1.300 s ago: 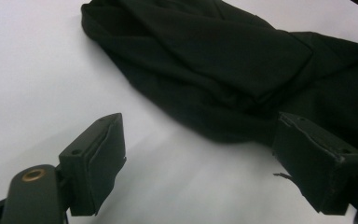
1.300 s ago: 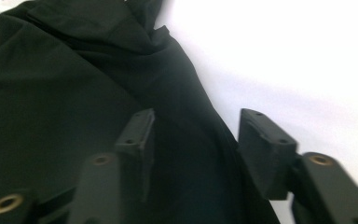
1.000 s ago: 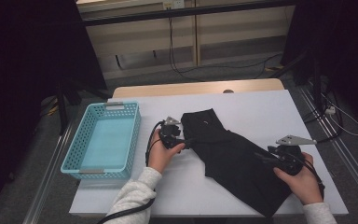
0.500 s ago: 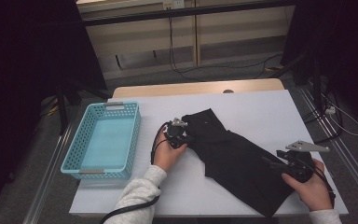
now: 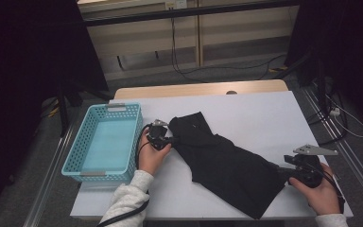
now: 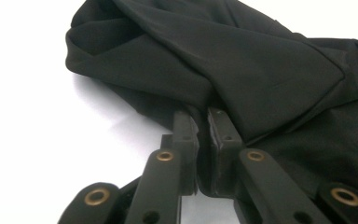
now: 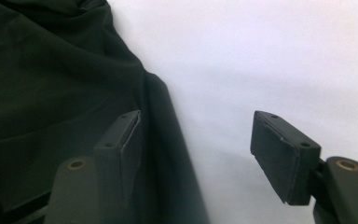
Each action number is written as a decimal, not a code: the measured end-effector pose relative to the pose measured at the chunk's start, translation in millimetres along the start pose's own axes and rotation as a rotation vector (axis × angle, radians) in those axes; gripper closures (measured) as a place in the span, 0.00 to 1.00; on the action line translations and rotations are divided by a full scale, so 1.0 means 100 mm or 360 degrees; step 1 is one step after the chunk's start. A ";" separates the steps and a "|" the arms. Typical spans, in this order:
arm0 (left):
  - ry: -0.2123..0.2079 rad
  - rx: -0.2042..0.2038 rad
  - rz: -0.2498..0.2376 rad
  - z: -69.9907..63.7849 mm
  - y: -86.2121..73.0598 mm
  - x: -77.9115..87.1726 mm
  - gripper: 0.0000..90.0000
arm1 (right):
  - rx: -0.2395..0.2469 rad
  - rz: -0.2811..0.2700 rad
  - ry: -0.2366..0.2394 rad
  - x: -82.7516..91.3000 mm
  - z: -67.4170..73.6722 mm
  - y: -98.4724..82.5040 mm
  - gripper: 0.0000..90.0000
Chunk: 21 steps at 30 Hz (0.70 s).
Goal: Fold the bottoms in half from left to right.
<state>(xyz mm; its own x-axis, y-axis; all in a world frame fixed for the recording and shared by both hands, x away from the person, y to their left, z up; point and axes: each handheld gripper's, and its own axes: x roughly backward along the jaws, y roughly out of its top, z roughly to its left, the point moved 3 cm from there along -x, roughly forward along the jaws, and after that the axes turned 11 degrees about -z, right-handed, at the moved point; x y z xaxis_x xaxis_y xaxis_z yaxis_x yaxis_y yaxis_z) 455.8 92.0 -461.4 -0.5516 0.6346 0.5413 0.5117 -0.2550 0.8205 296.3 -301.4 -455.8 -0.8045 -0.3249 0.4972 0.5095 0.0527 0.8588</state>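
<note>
A black garment lies spread diagonally across the white table. My left gripper is at the garment's upper left edge. In the left gripper view its jaws have just been closing and now pinch a fold of the black fabric. My right gripper is at the garment's lower right end, low over the table. In the right gripper view it stands open, one jaw over the fabric and the other over bare table, with the hem between them untouched.
A light blue plastic basket sits at the table's left edge, beside my left hand. A wooden strip runs along the table's far edge. Cables lie on the floor beyond it and to the right.
My left gripper slid right to the garment's edge and shut on the fabric. The right hand drew back slightly toward the near right corner, jaws still open.
</note>
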 end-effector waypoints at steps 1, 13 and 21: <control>-0.0003 -0.0016 0.0000 -0.01 0.01 0.00 0.89 | 0.0023 -0.0001 0.0041 0.01 0.03 0.00 0.47; 0.0051 -0.0066 -0.0049 -0.03 0.04 0.04 0.39 | 0.0093 0.0163 0.0085 0.00 0.18 -0.15 0.80; 0.0060 -0.0086 -0.0034 -0.04 0.03 0.02 0.30 | 0.0172 0.0220 0.0098 -0.03 0.24 -0.11 1.00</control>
<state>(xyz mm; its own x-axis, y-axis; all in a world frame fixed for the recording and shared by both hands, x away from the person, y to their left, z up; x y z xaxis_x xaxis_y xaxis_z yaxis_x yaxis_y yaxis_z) 454.1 89.8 -457.3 -0.5869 0.6128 0.5291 0.4639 -0.2810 0.8401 286.3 -278.5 -464.1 -0.7072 -0.3648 0.6056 0.5754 0.2006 0.7929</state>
